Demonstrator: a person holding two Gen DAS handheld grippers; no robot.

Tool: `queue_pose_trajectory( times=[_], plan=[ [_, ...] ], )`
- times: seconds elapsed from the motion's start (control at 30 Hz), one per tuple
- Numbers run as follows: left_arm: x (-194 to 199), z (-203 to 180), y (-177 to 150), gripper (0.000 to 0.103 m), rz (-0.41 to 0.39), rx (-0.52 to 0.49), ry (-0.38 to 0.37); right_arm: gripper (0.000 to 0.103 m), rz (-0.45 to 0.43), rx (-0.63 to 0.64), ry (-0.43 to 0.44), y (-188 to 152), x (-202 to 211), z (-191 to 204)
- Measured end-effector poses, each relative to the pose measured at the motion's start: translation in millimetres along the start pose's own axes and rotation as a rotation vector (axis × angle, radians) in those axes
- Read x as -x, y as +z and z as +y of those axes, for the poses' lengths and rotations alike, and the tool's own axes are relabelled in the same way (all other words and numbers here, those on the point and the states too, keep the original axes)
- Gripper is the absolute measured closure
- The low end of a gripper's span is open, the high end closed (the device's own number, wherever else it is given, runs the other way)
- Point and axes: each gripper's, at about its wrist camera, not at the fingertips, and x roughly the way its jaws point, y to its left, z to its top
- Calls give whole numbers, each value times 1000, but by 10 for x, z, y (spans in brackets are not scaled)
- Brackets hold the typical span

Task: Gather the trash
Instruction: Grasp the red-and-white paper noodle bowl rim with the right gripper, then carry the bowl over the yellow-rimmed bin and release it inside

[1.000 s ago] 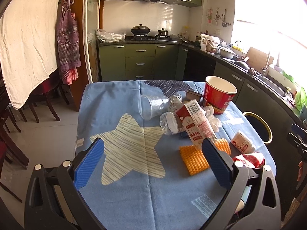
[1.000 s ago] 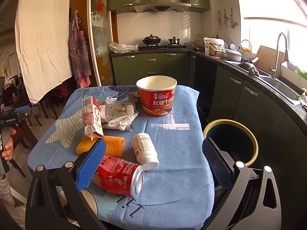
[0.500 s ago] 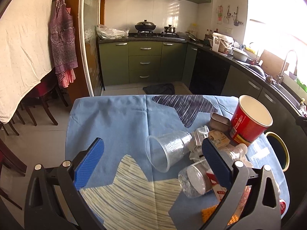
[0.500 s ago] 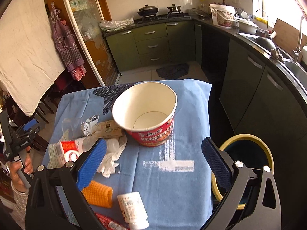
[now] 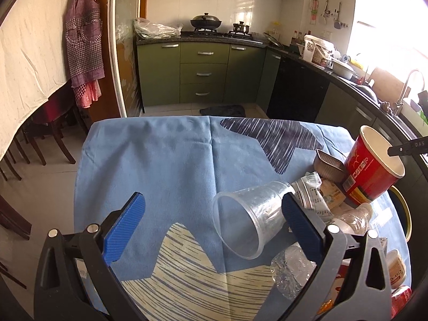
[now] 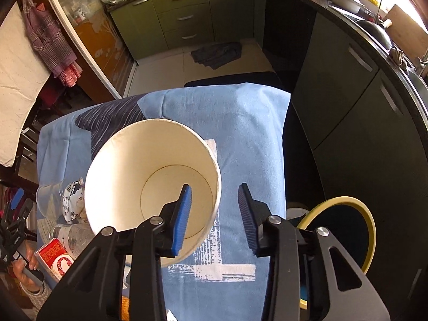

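Observation:
In the right wrist view, my right gripper (image 6: 215, 208) is partly closed astride the near rim of the red paper noodle bowl (image 6: 139, 176): the left finger is inside it, the right finger outside, with a gap to the wall. In the left wrist view, the bowl (image 5: 371, 171) stands at the table's right. My left gripper (image 5: 211, 224) is open above the blue cloth (image 5: 165, 165); a clear plastic cup (image 5: 248, 224) lies on its side against the right finger. Wrappers (image 5: 310, 195), a crushed bottle (image 5: 294, 270) and a foil tray (image 5: 327, 164) lie beside it.
A yellow-rimmed bin (image 6: 345, 235) stands on the floor right of the table. A red carton (image 6: 54, 258) and crushed bottle (image 6: 71, 236) lie at the left of the bowl. Green kitchen cabinets (image 5: 206, 72) stand behind; chairs (image 5: 40, 139) at the left.
My right gripper has moved forward and down over the bowl and narrowed, its left finger now inside the rim. My left gripper has moved closer to the clear cup.

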Motion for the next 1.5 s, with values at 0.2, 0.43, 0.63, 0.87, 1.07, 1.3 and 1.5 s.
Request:
queue_pose_trajectory(
  times=[0.2, 0.43, 0.63, 0.87, 1.07, 1.3, 1.5],
  plan=[
    [19, 44, -11, 6, -3, 7, -8, 96, 28, -16, -16, 21, -160, 11],
    [5, 75, -12, 6, 1, 15, -9, 98, -32, -73, 29, -71, 210, -221],
    [8, 43, -26, 6, 3, 6, -14, 98, -124, -245, 12, -370, 753, -1056],
    [13, 33, -27, 6, 0, 3, -13, 98, -120, -495, -98, -1071, 703, -2263],
    [14, 25, -24, 6, 0, -2, -10, 97, -29, -613, -146, -1490, 124, -2821],
    [-16, 15, -33, 6, 9, -6, -11, 94, 53, -674, -152, -1689, -421, -3031],
    [-67, 15, -45, 6, 19, -3, -4, 88, 74, -675, -130, -1743, -527, -3060]
  ],
)
